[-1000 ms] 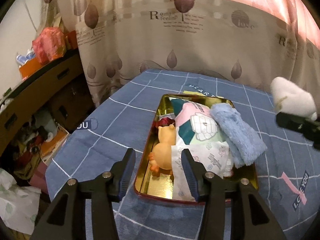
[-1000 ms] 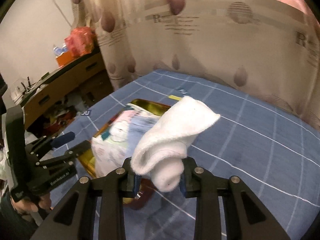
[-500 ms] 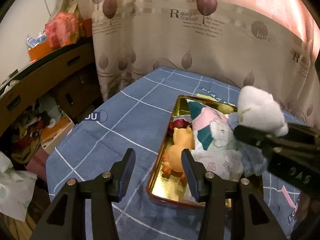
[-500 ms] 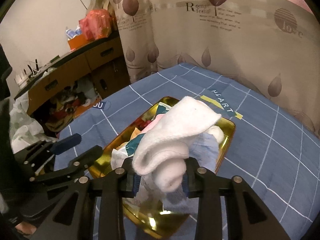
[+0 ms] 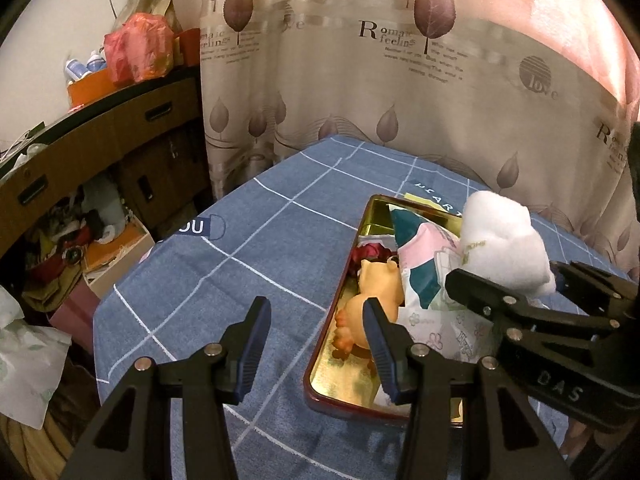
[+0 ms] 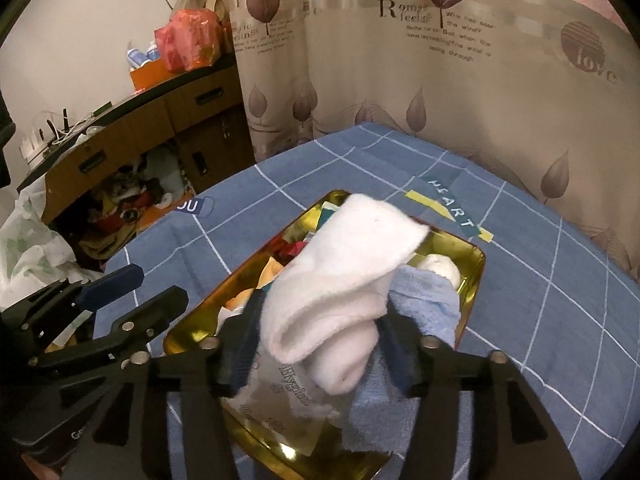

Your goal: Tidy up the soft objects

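Observation:
A rolled white sock (image 6: pixel 344 280) sits between the fingers of my right gripper (image 6: pixel 320 344), whose jaws are opening and no longer squeeze it. It hangs over the gold tray (image 6: pixel 476 264), above a folded blue towel (image 6: pixel 428 296) and printed packets. In the left wrist view the sock (image 5: pixel 500 236) tops the pile in the tray (image 5: pixel 320 376), beside an orange plush toy (image 5: pixel 376 288), with the right gripper (image 5: pixel 524 280) around it. My left gripper (image 5: pixel 318 348) is open and holds nothing. It hovers over the tray's near left rim and shows at the left in the right wrist view (image 6: pixel 140 292).
The tray lies on a blue checked tablecloth (image 5: pixel 248 248) whose edge drops off on the left. A leaf-print curtain (image 5: pixel 400 80) hangs behind. A wooden cabinet (image 5: pixel 120 128) with a red bag on top and cluttered boxes (image 5: pixel 80 248) stands to the left.
My right gripper carried the sock leftward over the tray and its jaws have spread apart from a tight grip. The left gripper shifted slightly; its jaws stayed open.

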Demonstrator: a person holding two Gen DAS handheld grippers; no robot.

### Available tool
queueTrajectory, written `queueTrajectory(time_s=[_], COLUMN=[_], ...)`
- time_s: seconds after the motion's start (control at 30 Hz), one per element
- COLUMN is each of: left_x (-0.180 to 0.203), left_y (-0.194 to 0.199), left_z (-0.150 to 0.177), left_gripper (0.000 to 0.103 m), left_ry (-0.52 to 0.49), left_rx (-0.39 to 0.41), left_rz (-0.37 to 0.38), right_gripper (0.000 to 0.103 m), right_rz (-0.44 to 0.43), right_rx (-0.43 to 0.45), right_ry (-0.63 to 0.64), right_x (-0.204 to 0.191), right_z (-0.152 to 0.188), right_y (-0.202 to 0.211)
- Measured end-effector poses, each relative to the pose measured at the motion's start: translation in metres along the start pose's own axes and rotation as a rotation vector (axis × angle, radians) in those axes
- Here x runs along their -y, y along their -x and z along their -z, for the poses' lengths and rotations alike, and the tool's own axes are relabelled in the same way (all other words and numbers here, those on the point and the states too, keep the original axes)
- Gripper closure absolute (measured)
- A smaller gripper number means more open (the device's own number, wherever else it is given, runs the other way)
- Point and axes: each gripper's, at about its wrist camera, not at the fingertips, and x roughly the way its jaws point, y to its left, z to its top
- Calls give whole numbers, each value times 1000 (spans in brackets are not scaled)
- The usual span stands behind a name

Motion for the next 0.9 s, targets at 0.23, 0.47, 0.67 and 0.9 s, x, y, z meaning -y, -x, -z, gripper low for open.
queueTrajectory(time_s=[0.23,0.47,0.67,0.9], left_x=[1,9,9,5], left_y=[2,2,2,-1], left_z=[-1,2,1,1], left_gripper=[52,52,52,52], left_ry=[-4,-42,-31,-8], left_rx=[8,3,1,-25], left_rz=[-1,-3,-9,-11], right_gripper=[36,22,21,9], right_rz=[15,38,50,64], right_rx=[30,67,68,77], right_ry=[-20,-103,-140,-187], right_x=[6,22,30,35], right_z=[1,5,13,27], right_y=[15,35,44,61])
